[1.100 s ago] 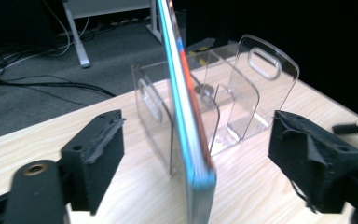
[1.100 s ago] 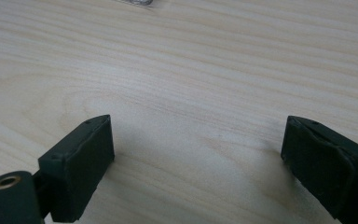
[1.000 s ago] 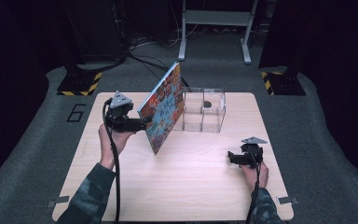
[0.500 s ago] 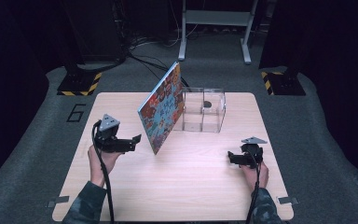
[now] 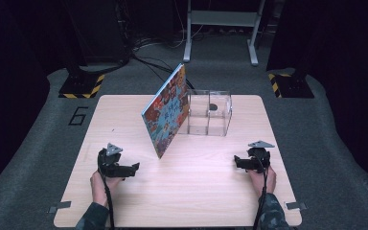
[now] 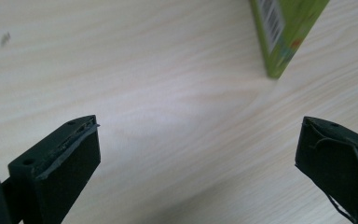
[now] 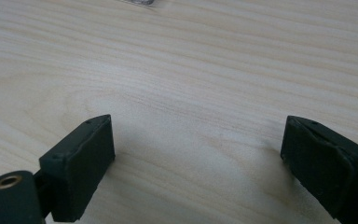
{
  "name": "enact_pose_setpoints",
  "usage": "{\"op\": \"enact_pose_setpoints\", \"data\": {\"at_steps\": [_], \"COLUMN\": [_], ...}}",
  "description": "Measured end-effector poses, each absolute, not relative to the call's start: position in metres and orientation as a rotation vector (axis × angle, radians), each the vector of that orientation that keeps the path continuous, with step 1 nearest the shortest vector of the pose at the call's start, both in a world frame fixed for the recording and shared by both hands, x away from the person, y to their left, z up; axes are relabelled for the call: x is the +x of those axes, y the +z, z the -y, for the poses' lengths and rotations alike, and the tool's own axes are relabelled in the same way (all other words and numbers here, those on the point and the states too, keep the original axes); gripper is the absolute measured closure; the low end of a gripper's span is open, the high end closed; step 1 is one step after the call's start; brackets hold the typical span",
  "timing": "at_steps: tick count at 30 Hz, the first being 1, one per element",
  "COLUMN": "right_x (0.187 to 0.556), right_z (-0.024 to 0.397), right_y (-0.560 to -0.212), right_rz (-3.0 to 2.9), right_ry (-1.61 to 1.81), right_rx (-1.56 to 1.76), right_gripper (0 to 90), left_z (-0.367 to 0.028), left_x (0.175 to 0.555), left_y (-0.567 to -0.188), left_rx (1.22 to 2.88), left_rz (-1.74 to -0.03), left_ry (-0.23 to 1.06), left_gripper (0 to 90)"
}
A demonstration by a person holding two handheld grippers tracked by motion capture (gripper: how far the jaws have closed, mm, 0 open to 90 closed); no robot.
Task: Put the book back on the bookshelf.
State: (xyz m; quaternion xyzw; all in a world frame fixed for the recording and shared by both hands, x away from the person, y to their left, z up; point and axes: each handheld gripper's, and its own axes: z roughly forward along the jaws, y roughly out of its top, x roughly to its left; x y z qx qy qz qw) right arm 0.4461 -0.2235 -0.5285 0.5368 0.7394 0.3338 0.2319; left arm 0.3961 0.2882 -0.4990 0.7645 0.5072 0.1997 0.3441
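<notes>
Picture book [image 5: 166, 111] leaning tilted against the clear box [image 5: 210, 113] at the worktop's [image 5: 196, 191] far middle.

High view: left hand-held gripper [image 5: 133, 168] and right hand-held gripper [image 5: 237, 163] sit low near the front edge, well apart from the book. Left gripper view: its jaws have just been opening and stand spread, nothing between them, book corner [image 6: 284, 32] beyond. Right gripper view: jaws spread over bare wood.

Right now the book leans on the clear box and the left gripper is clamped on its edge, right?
Not quite. The book does lean on the clear box, but the left gripper is open and apart from it, over bare table; the high view shows this.
</notes>
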Motion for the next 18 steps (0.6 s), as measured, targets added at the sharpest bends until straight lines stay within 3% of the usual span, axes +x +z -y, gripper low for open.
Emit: {"op": "enact_pose_setpoints", "data": {"at_steps": [6, 8, 10, 18], "right_x": [0.446, 0.446, 0.446, 0.447], "right_z": [0.223, 0.223, 0.223, 0.222], "right_y": [-0.529, -0.529, -0.529, -0.529], "right_rz": [-2.03, -2.021, -2.021, -2.021], "right_ry": [0.917, 0.912, 0.912, 0.913], "right_rx": [1.477, 1.483, 1.483, 1.485], "right_gripper": [9.3, 9.3, 9.2, 9.0], "left_z": [-0.299, -0.299, -0.297, -0.294], "left_x": [0.399, 0.396, 0.395, 0.395], "left_y": [-0.524, -0.53, -0.531, -0.531], "left_rx": [1.993, 1.938, 1.991, 2.02], "left_rz": [-1.353, -1.347, -1.333, -1.334], "left_ry": [0.435, 0.498, 0.549, 0.581], "left_gripper": [0.0, 0.0, 0.0, 0.0]}}
